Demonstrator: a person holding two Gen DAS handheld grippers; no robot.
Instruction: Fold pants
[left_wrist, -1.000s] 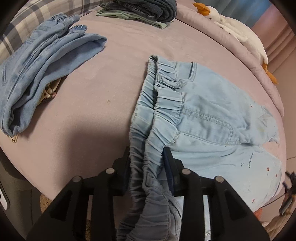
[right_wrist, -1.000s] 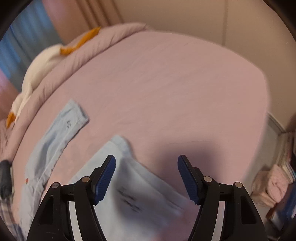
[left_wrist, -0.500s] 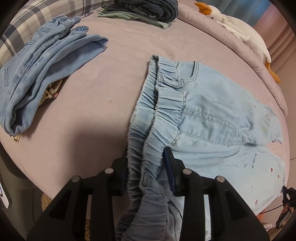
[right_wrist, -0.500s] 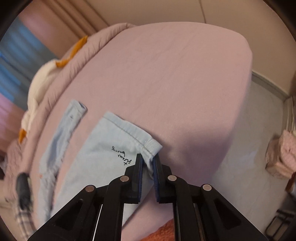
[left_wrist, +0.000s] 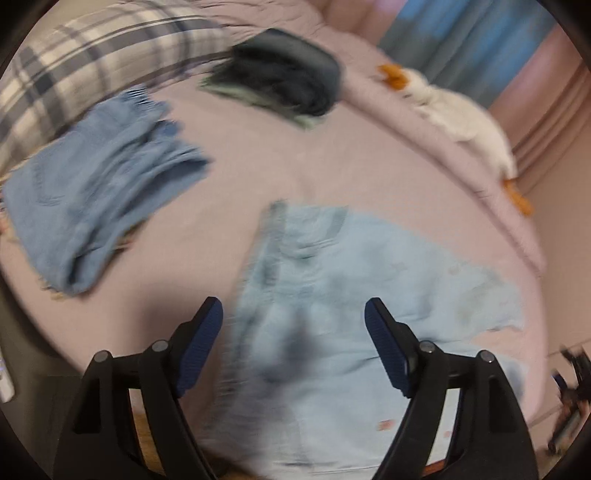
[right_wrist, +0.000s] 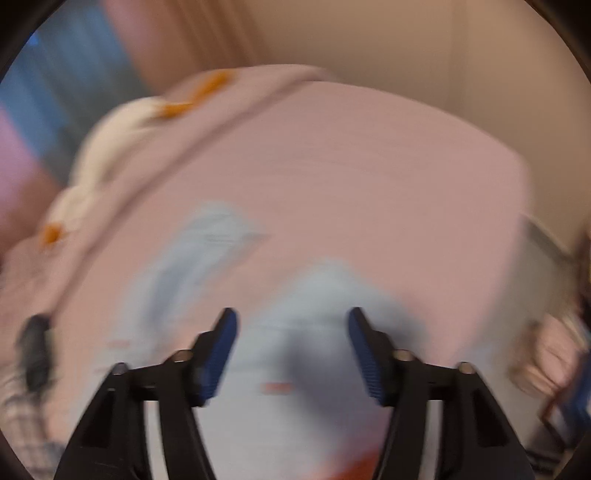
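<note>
The light blue pants (left_wrist: 332, 295) lie spread on the pink bed (left_wrist: 229, 229), waistband end toward the near edge in the left wrist view, the fabric running away to the right, and it's all smeared with motion blur here. In the right wrist view the same pale denim shows as 2 legs, one leg end (right_wrist: 207, 243) farther out on the sheet, the other leg (right_wrist: 317, 332) right under the claw. The left gripper (left_wrist: 293, 321) hangs just above the waistband area with its 2 blue-padded fingers spread wide, nothing between them, fabric visible through the gap. The right gripper (right_wrist: 290, 328) is the same story: fingers well apart, holding nothing, poised over the near leg. Whether either claw touches the cloth, the blur does not let me say. Moving outward, a folded pair of darker blue jeans (left_wrist: 96, 188) sits on the bed to the left, well apart from the pants. Beyond that, a dark folded stack of clothes (left_wrist: 288, 85) rests near the far side, beside a plaid pillow (left_wrist: 81, 66). A white plush goose (left_wrist: 461, 118) with orange feet stretches along the far rolled edge of the bedding, blue curtains (left_wrist: 461, 37) behind it.
</note>
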